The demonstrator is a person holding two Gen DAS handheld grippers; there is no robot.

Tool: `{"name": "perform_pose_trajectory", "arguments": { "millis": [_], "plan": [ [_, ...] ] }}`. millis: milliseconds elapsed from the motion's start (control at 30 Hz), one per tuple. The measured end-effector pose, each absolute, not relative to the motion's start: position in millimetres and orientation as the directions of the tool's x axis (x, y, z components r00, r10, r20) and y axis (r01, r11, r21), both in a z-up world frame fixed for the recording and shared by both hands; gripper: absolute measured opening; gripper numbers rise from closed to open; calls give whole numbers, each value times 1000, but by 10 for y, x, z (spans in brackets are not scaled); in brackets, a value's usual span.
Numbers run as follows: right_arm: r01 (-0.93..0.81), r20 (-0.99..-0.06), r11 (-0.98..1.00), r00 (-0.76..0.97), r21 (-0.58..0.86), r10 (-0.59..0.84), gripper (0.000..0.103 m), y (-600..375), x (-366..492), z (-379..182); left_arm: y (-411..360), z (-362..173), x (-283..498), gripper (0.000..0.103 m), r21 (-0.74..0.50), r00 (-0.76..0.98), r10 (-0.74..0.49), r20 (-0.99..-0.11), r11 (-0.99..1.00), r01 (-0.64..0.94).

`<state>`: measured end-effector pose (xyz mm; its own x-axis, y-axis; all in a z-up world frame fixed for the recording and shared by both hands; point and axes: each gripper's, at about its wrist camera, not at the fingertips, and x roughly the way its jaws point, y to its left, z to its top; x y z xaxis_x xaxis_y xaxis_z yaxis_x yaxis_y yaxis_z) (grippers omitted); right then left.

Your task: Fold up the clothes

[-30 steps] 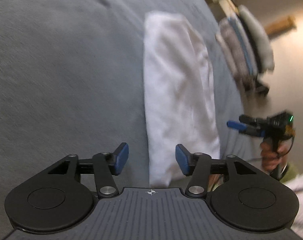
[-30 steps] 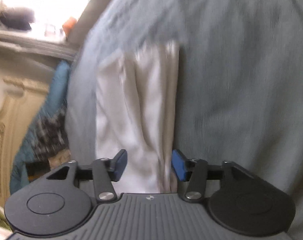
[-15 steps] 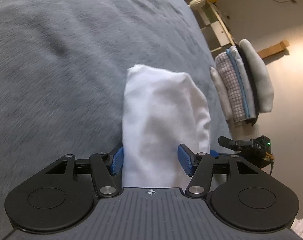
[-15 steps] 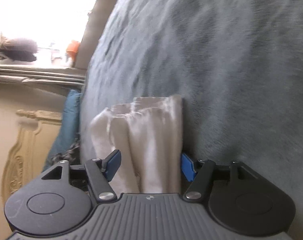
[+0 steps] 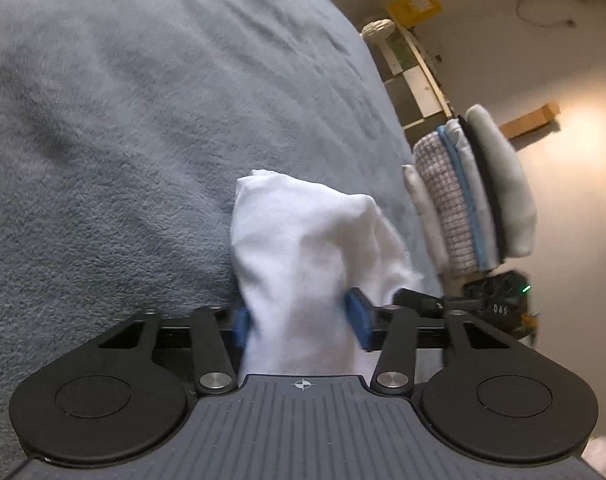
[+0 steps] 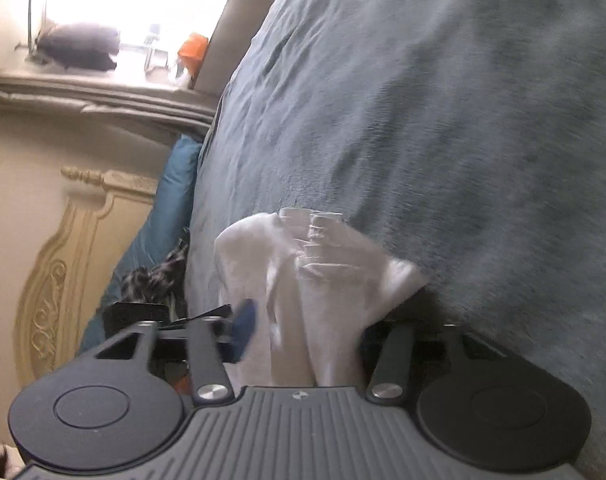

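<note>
Both sets of tongs, the left tongs (image 5: 301, 322) and the right tongs (image 6: 303, 330), are closing, each pinching the white garment (image 5: 303, 248) on the grey blanket (image 5: 123, 140).

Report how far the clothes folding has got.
Done: a stack of folded clothes stands past the bed's edge. In hand: the white garment, already narrowed on the blue-grey blanket, sits between the closing fingers of the left gripper and right gripper. Left: its final fold and stacking.
</note>
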<state>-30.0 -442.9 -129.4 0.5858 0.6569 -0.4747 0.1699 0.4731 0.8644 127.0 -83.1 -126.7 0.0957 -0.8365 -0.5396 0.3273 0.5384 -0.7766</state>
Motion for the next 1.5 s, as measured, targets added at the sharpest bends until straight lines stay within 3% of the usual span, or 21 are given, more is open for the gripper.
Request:
{"name": "perform_pose_trajectory", "arguments": {
  "millis": [33,133,500,667,767,833,933,1000,1333,1500],
  "plan": [
    [161,-490,496,576,853,654,21,-4397,-278,-1274,-823,-1259,1255,38,-773,104,-836,-539,540,333],
    [119,-506,543,567,831,650,13,-4297,-249,-1172,-719,-1243,1251,29,-786,126,-844,-521,532,315],
    [-78,-455,571,520,817,723,10,-3664,526,-741,51,-1010,1293,27,-845,282,-855,-435,496,200],
    [-131,-462,590,496,797,735,11,-3374,992,-701,335,-1024,1412,28,-818,355,-805,-475,552,159],
    [-66,-528,629,480,775,701,16,-3349,1152,-840,300,-1203,1563,34,-789,337,-765,-549,607,95],
    [-12,-575,653,464,757,674,36,-3363,1224,-944,307,-1239,1583,35,-798,335,-767,-548,599,67],
    [40,-568,629,479,776,669,50,-3521,1091,-965,320,-1251,1586,46,-808,337,-769,-542,588,43],
    [50,-542,599,493,799,681,54,-3670,900,-903,319,-1209,1570,52,-802,344,-763,-546,596,48],
    [195,-478,466,610,863,632,57,-4256,-530,-750,516,-911,1313,53,-740,437,-687,-580,669,70],
    [241,-521,488,615,839,592,55,-4024,-1070,-767,519,-676,930,53,-676,438,-670,-600,717,170]
  ]
}}
